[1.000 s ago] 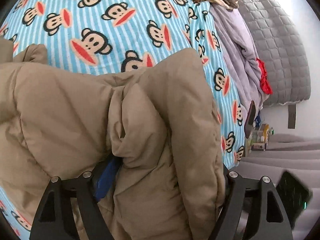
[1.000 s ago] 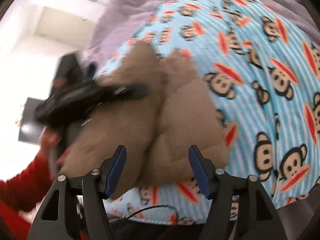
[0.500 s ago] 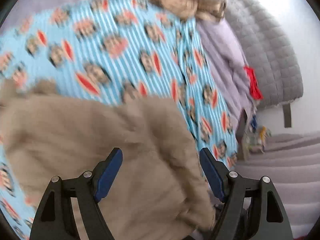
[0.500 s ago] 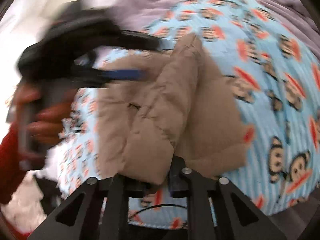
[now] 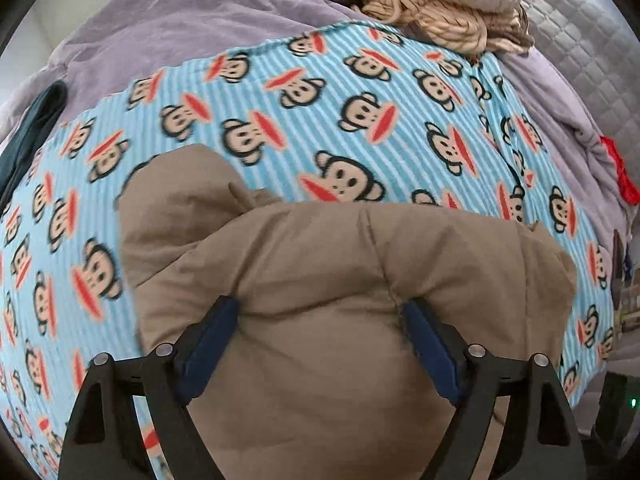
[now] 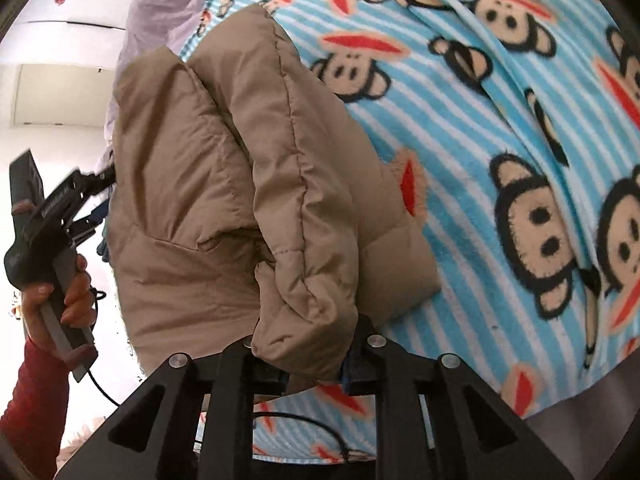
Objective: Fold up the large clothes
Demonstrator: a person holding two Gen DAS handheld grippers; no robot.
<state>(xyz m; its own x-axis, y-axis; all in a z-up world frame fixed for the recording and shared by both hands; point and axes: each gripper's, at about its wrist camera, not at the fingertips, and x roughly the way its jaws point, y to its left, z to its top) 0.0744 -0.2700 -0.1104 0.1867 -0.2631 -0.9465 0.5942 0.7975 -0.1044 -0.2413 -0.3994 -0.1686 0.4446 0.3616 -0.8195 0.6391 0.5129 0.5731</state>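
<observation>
Jacket (image 5: 340, 280) on monkey blanket (image 5: 320, 120) — left tongs (image 5: 320, 344) spread, right tongs (image 6: 312, 364) pinching its edge.

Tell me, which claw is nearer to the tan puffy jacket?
Right. The right claw is clamped on a fold of the tan puffy jacket; the left claw is open, straddling its edge.

Tan puffer jacket (image 5: 344, 280) on blue-striped monkey-print blanket (image 5: 320, 92), lilac duvet (image 5: 192, 16).

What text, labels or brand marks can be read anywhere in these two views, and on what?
Left gripper body: a line of light lettering, too small and blurred to read.
Monkey-print blanket: cartoon faces only, no words.
Tan puffer jacket: no label or logo showing.
</observation>
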